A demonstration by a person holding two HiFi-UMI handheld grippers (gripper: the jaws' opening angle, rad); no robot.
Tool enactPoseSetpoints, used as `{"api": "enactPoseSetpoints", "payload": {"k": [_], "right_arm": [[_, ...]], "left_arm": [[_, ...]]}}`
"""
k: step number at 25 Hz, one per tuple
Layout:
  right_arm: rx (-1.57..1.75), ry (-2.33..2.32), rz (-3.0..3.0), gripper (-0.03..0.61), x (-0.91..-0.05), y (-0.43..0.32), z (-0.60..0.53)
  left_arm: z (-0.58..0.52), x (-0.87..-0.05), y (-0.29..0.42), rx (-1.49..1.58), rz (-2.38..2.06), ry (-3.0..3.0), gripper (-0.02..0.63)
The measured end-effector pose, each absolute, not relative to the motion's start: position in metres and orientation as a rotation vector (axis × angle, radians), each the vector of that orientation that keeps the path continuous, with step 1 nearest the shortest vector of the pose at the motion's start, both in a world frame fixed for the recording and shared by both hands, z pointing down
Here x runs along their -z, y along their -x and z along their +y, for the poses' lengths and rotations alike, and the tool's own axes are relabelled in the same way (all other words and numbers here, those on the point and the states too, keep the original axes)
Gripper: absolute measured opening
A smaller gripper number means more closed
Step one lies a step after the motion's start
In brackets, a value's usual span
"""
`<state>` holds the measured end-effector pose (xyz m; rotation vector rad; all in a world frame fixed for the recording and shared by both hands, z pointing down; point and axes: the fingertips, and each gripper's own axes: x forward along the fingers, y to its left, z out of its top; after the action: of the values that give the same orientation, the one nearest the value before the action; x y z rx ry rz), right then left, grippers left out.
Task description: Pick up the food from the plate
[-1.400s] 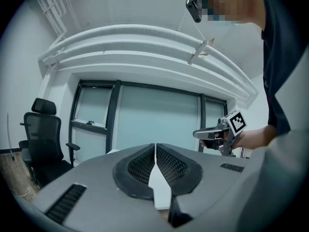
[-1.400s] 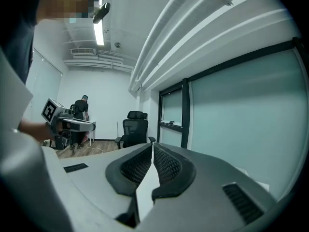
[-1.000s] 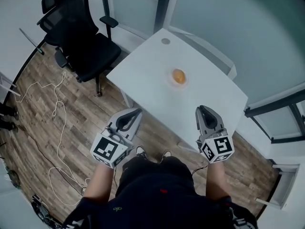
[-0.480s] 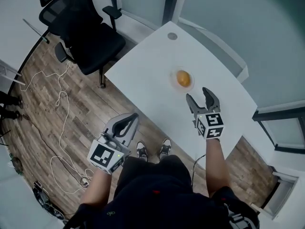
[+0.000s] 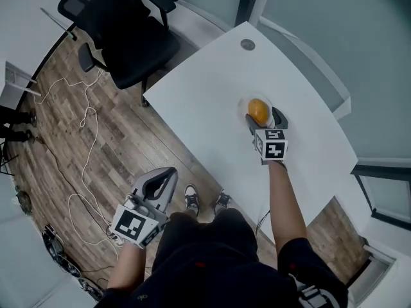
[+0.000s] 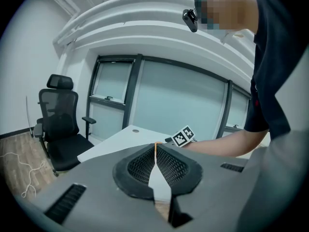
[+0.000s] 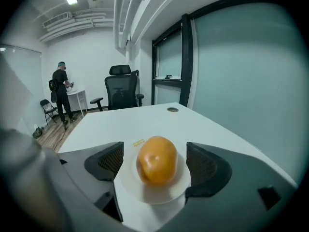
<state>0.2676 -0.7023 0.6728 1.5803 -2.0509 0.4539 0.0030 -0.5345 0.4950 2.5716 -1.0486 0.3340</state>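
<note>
An orange, rounded piece of food [image 7: 157, 159] [image 5: 257, 111] lies on a small white plate [image 7: 155, 190] [image 5: 244, 106] on the white table [image 5: 205, 101]. My right gripper [image 7: 158, 163] [image 5: 264, 119] is at the plate, its jaws opening, one on each side of the food with gaps between pads and food. My left gripper [image 6: 155, 162] [image 5: 157, 185] hangs low beside the person's left leg, off the table, its jaws shut with nothing between them.
A black office chair [image 5: 128, 27] stands off the table's far left corner. White cables [image 5: 70, 146] trail over the wooden floor. A round grommet [image 5: 248, 44] sits in the tabletop. A person [image 7: 61, 93] stands far back in the room by a folding chair.
The right gripper has reached forward from near the person's body to the plate and its jaws have gone from shut to wide apart around the food. The left gripper has dropped lower.
</note>
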Motion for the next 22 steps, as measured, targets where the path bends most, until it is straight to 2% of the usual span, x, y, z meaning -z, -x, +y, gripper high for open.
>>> {"api": "enactPoseSetpoints", "payload": {"k": [10,16,22], "right_arm": [[-0.592,-1.521,-1.915,0.379,-0.718,-0.275,-0.719],[-0.469,-1.604,-2.007,0.368,-0.665,-0.264,-0.713],[-0.363,-1.7,-2.138,0.368,-0.573,-0.261,-0.68]], "left_arm": [[-0.536,-0.496,0.013,-0.357,-1.086,-2.524,0.031],[-0.533,-0.486,0.019,-0.32,-1.08,-2.547,0.031],[-0.527,-0.461,0.01,-0.282,-1.029,-2.636,0.031]]}}
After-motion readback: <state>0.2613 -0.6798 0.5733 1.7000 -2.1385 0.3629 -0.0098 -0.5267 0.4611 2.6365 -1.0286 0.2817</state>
